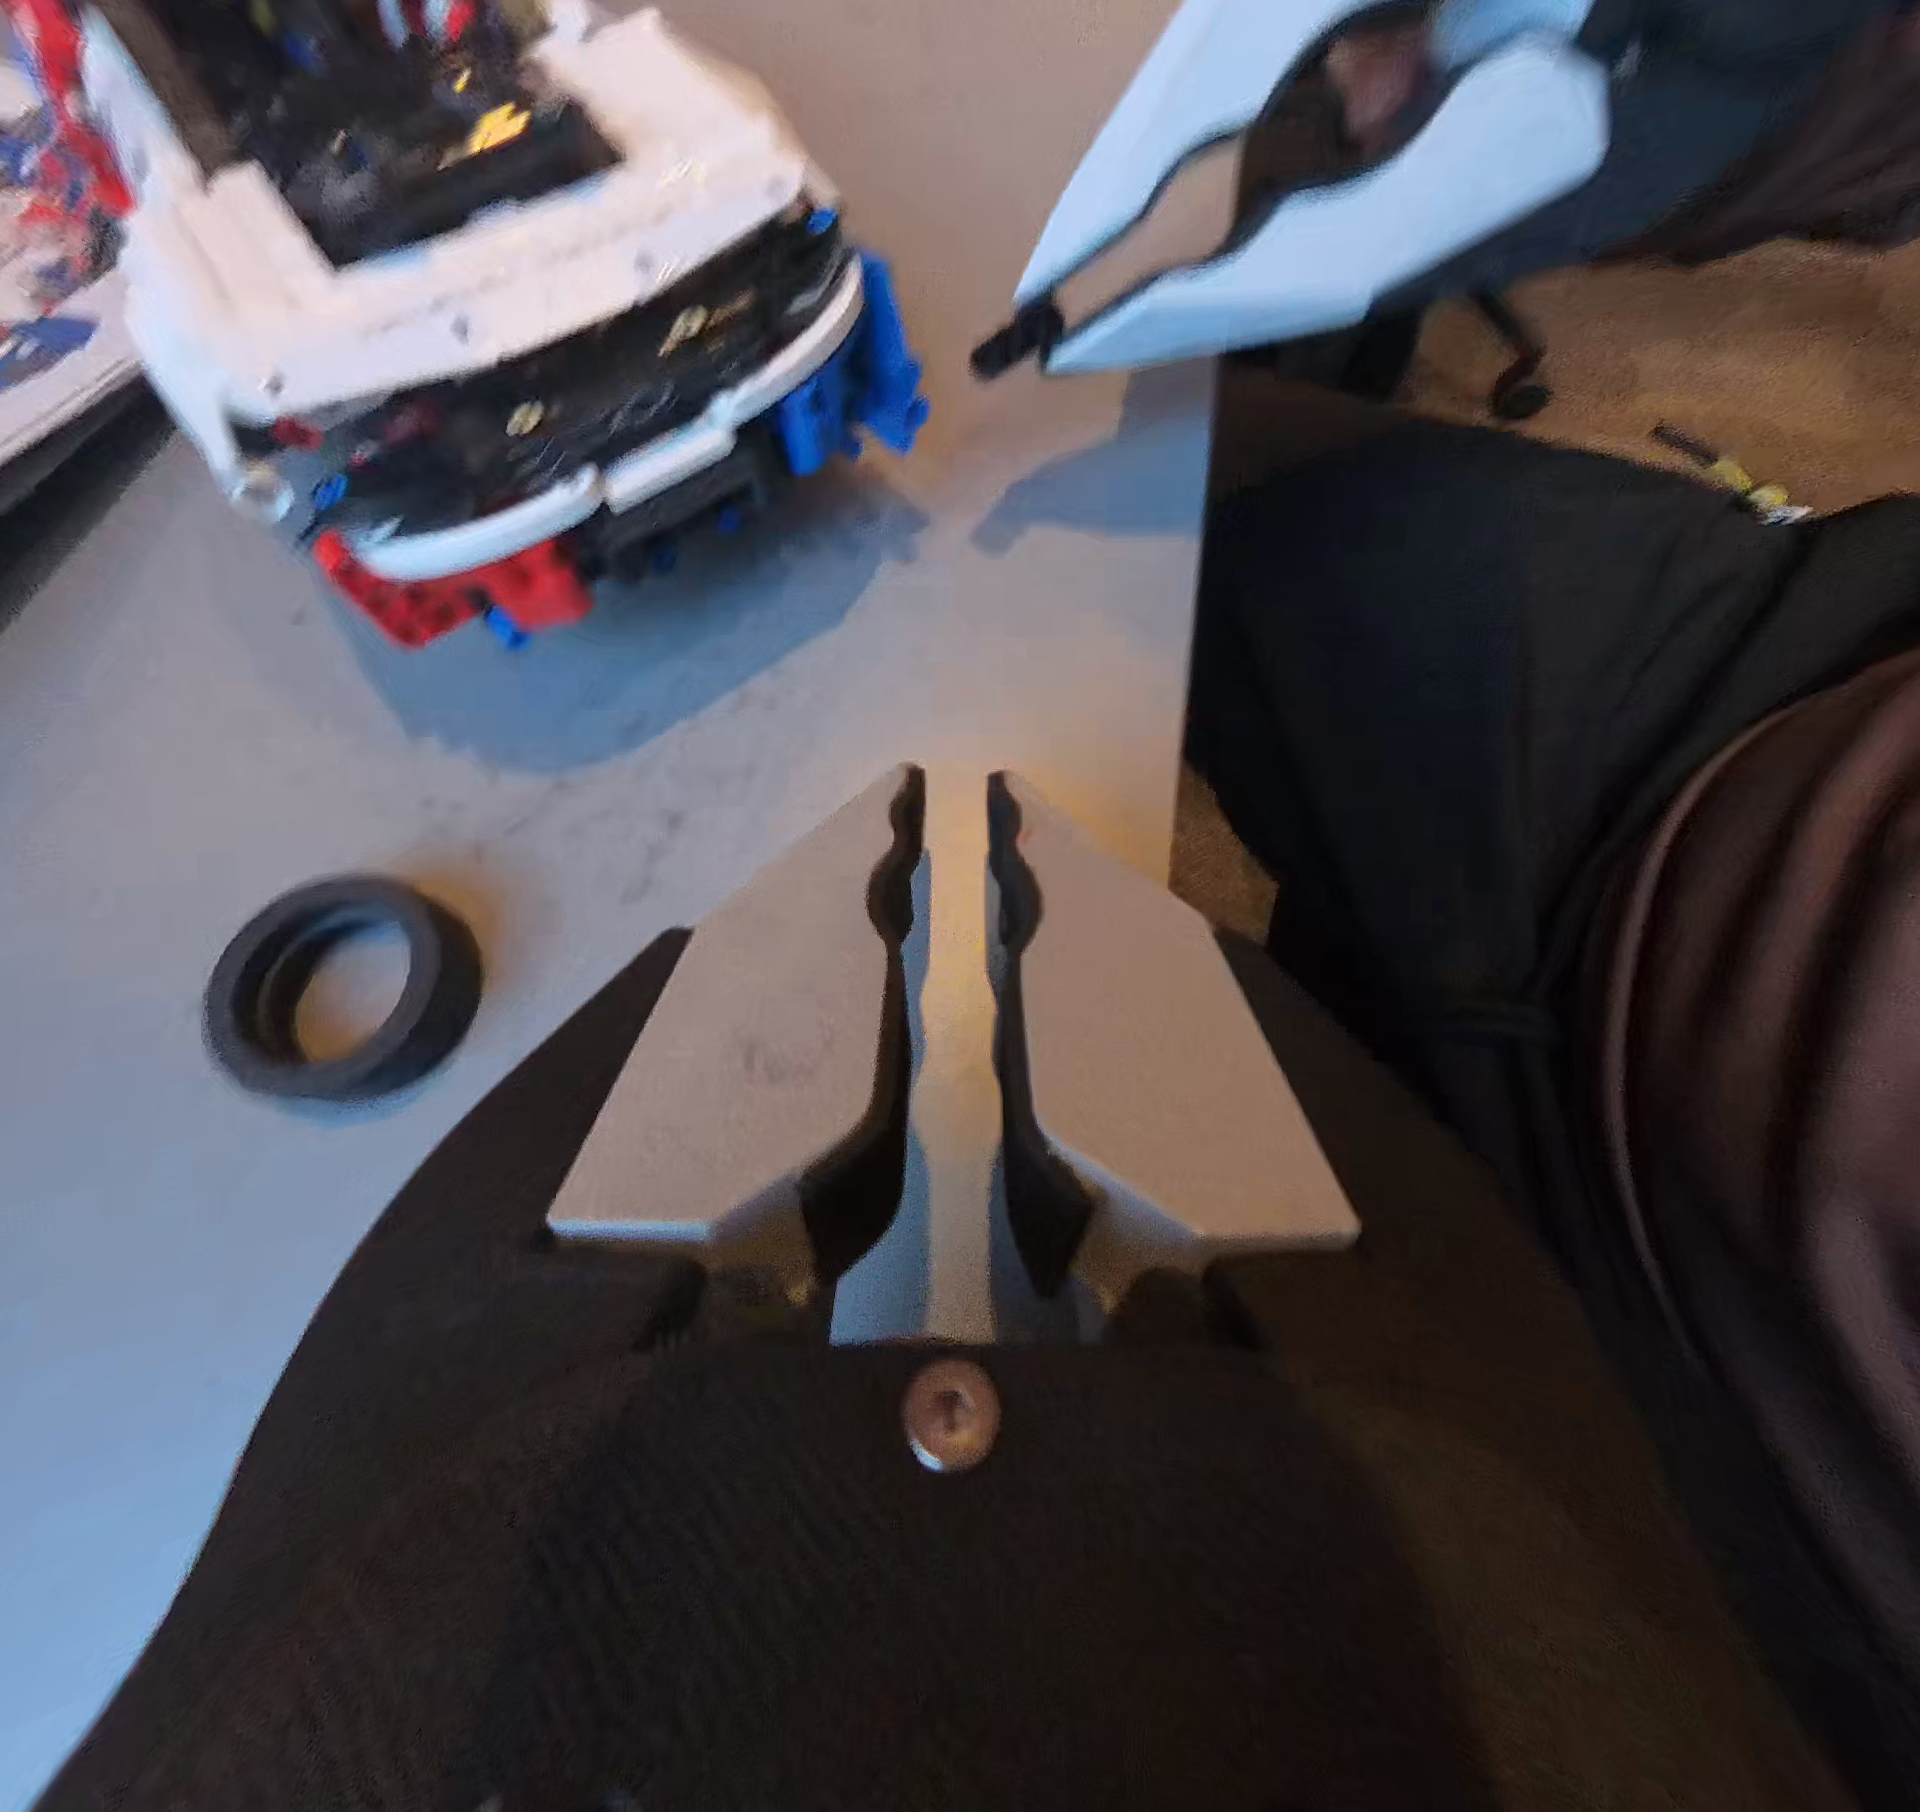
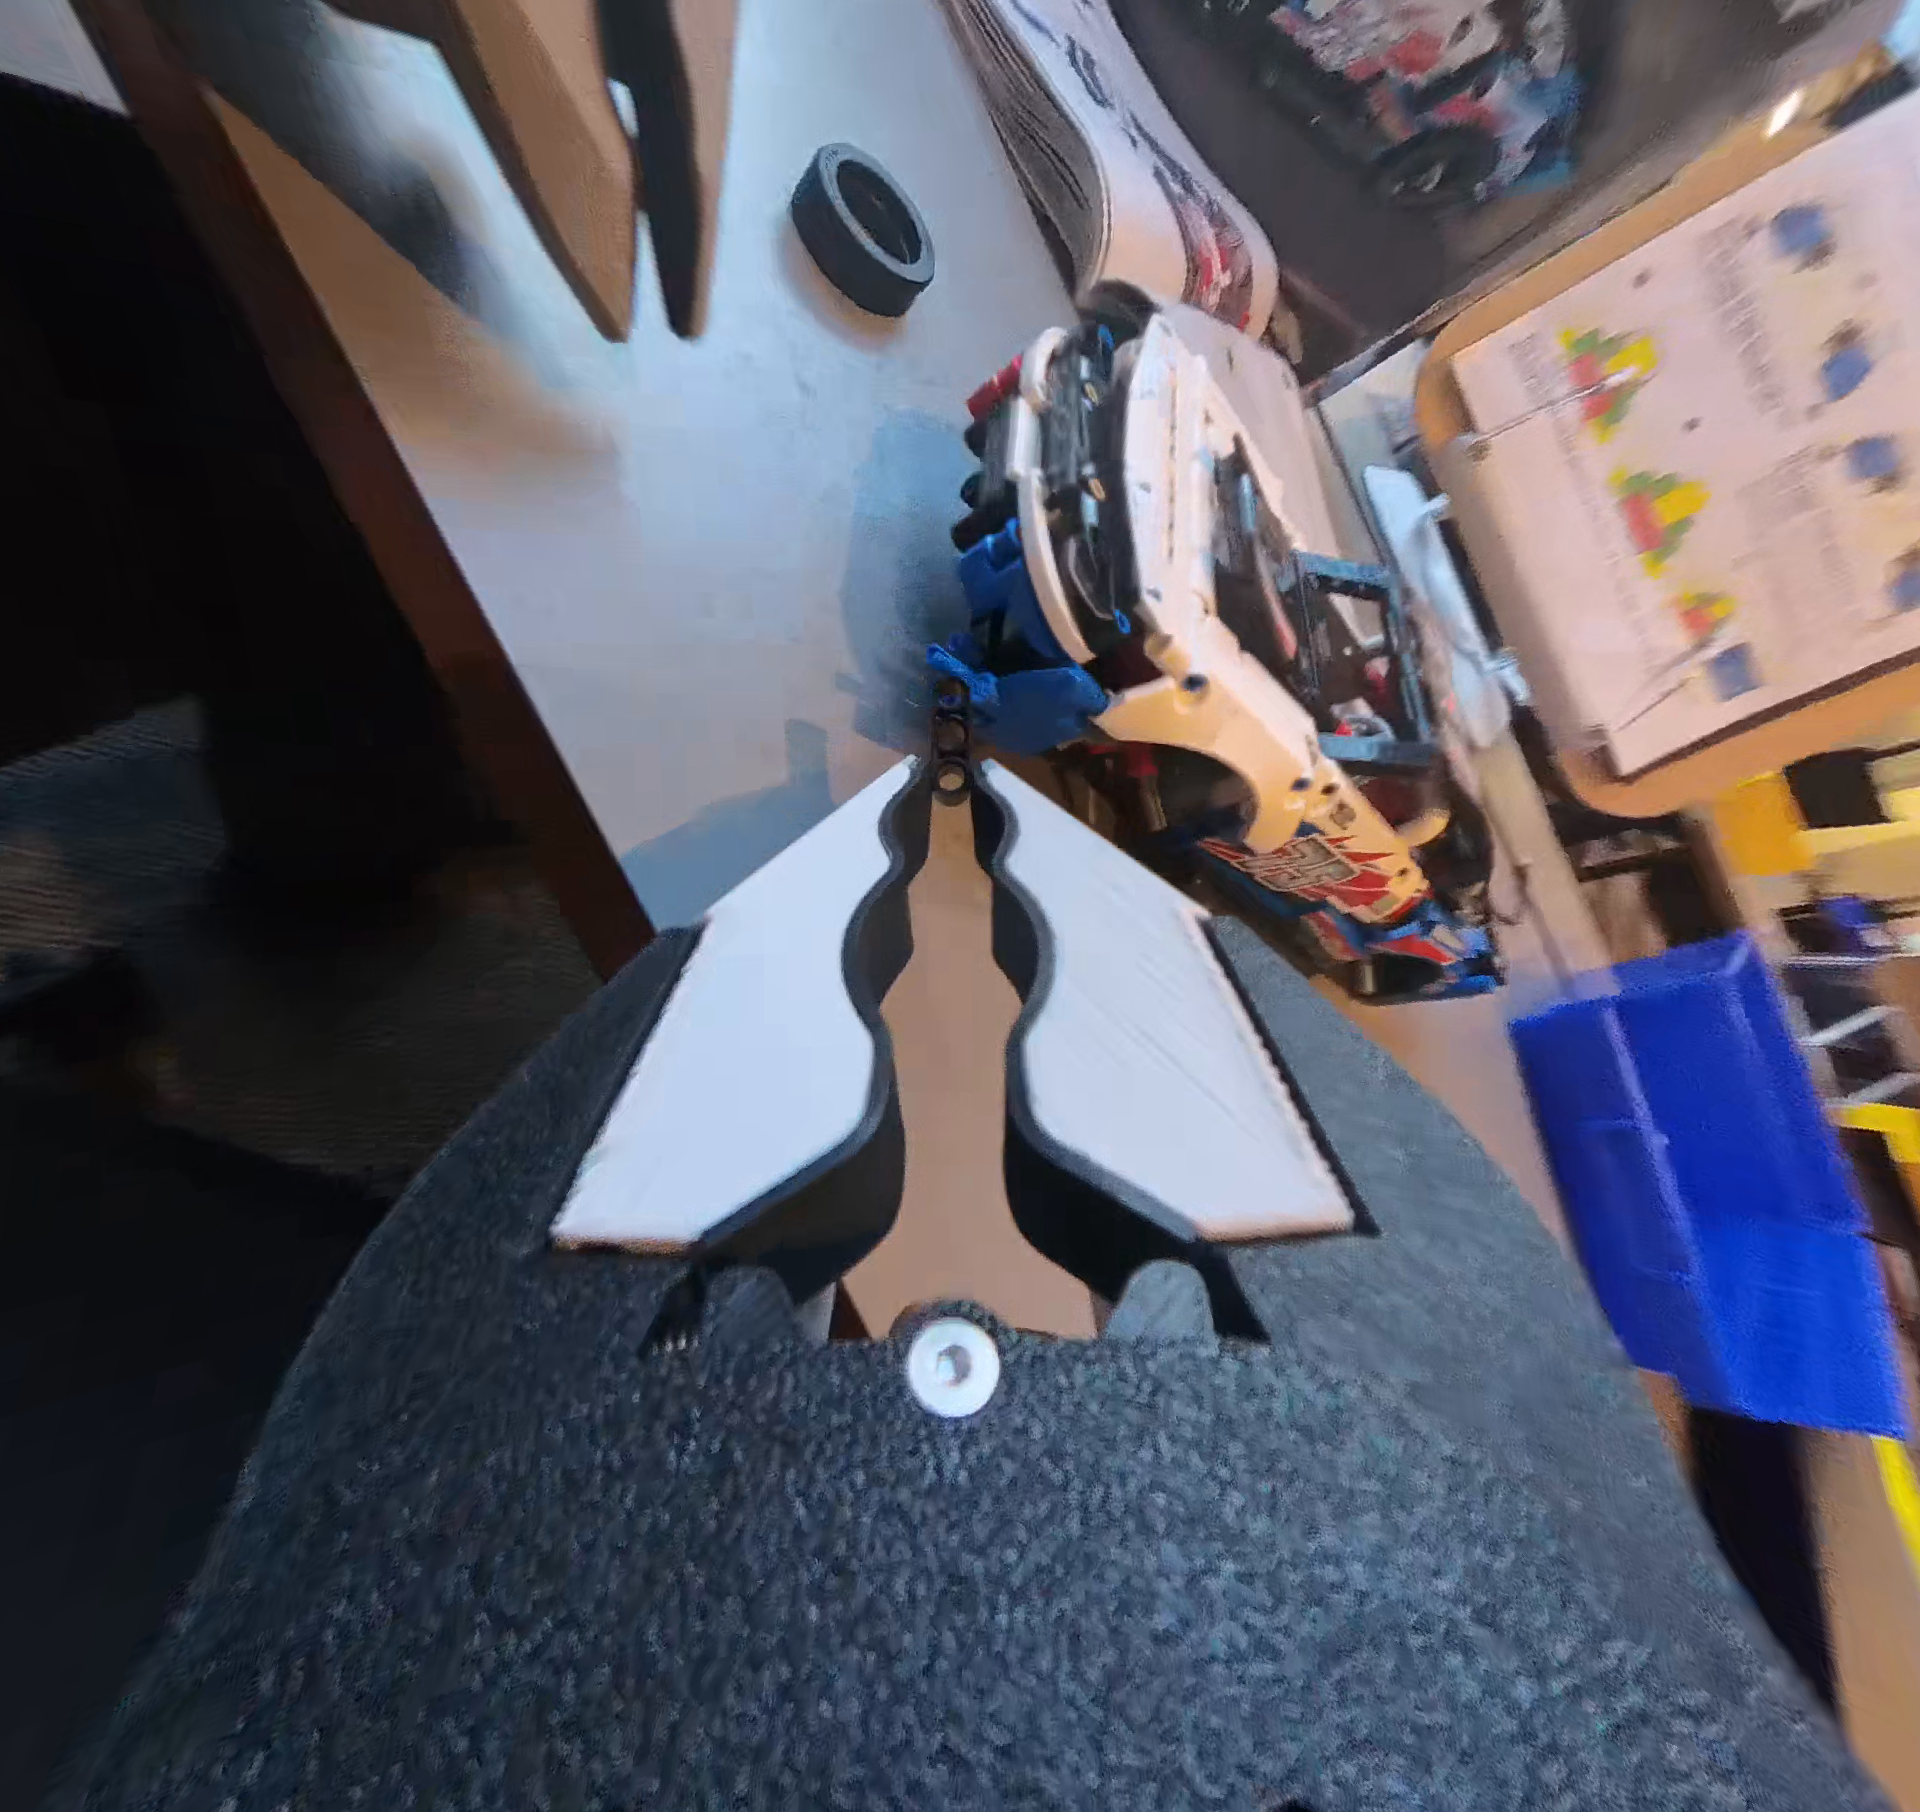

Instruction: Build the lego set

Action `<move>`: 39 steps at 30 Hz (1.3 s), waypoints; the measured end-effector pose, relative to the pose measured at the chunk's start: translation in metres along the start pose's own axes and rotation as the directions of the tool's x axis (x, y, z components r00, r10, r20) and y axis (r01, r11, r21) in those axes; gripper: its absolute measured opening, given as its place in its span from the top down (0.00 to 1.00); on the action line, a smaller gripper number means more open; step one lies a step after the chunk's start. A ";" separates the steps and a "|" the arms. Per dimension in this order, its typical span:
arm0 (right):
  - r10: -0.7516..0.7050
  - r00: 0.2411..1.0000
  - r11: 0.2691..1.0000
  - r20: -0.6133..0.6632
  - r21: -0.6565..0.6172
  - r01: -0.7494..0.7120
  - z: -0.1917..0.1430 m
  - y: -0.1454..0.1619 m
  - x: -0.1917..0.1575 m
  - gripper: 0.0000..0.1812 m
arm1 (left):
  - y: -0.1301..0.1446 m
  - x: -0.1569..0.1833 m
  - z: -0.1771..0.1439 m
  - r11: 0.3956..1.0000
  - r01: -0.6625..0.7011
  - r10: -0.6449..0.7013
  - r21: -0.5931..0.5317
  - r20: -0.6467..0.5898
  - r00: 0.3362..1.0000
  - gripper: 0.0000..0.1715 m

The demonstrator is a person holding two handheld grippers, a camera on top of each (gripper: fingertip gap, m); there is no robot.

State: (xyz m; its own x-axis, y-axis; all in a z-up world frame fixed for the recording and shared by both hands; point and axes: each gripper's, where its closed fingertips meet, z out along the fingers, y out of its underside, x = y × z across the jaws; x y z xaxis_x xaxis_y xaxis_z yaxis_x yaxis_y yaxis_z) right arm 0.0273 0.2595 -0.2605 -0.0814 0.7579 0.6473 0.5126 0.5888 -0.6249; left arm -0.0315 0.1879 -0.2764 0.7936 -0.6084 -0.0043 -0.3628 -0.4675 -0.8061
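The right gripper (image 2: 950,775) pinches a small black holed lego beam (image 2: 950,739), just beside the white lego car's (image 2: 1164,474) blue corner. The left gripper (image 1: 956,786) is empty, its fingers slightly apart.

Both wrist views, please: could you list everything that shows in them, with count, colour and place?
Lego car: one, white with black, blue and red parts, part-built, on the table's far left in the left wrist view.
Tyre: one, black, loose, flat on the table, apart from the car.
Beam piece: one, black, with holes, pinched at the right gripper's tips, close to the car's blue section.
Instruction booklet: one, white, open, beyond the car.
Box: one, dark, printed with a car picture, behind the booklet.
Bin: one, blue, at the right edge.
Table: one, pale grey.
Left gripper: grey fingers, slightly parted, holding nothing.
Right gripper: white fingers, shut on the beam piece.
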 end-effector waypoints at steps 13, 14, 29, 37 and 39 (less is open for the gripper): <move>-0.325 0.920 0.945 -0.218 -0.041 0.324 0.009 -0.025 -0.014 0.96 | -0.046 0.017 0.025 0.986 0.140 -0.102 0.093 -0.331 0.938 0.89; -0.329 0.917 0.944 -0.225 -0.041 0.329 0.009 -0.027 -0.013 0.96 | -0.047 0.017 0.024 0.984 0.147 -0.105 0.098 -0.341 0.934 0.89; -0.310 0.923 0.950 -0.229 -0.031 0.311 0.010 -0.021 0.002 0.96 | -0.027 -0.017 0.005 0.993 0.005 0.021 0.117 -0.219 0.976 0.91; -0.324 0.919 0.945 -0.225 -0.034 0.325 0.015 -0.027 0.000 0.96 | -0.043 -0.011 0.014 0.986 0.034 0.008 0.161 -0.253 0.967 0.93; -0.351 0.906 0.934 -0.236 -0.026 0.355 0.015 -0.032 0.002 0.96 | -0.044 -0.010 0.016 0.987 0.027 0.014 0.159 -0.254 0.967 0.93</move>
State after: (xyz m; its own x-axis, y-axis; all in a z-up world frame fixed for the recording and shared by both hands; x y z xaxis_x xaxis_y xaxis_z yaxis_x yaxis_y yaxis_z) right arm -0.0018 0.2458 -0.2458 -0.0518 0.4139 0.9089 0.4724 0.8120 -0.3428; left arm -0.0154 0.2247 -0.2508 0.6384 -0.7579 0.1345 -0.2587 -0.3758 -0.8898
